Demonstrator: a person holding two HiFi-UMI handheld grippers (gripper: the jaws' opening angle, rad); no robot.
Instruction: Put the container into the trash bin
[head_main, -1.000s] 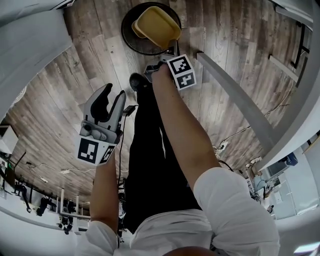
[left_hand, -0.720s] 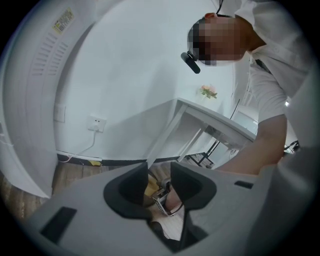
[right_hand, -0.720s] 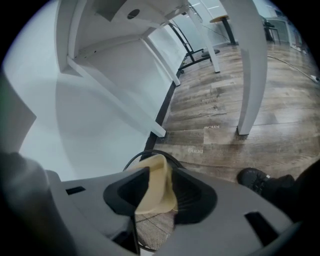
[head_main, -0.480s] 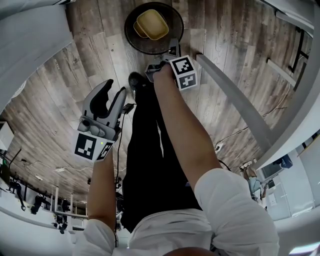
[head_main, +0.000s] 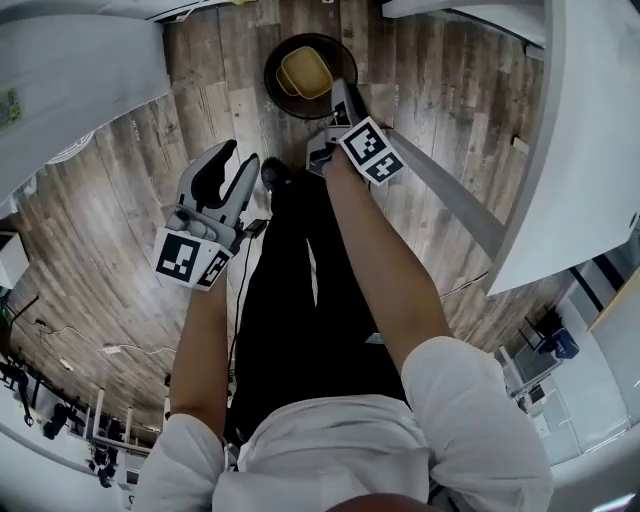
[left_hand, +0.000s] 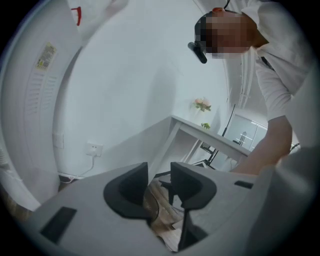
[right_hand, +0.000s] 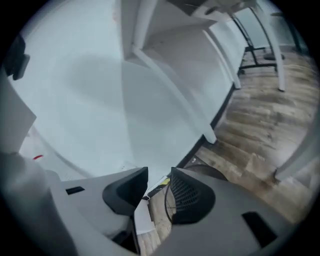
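Now the yellow container (head_main: 306, 72) is lying inside the black trash bin (head_main: 290, 103) on the wooden floor (head_main: 200, 130), whereas a second ago it was hanging tilted over the bin at the tip of the right tongs (head_main: 338, 100). Those tongs are now standing clear of the bin, their jaws closing from a wide spread with nothing between them. The left tongs (head_main: 238, 160) are staying spread and empty.
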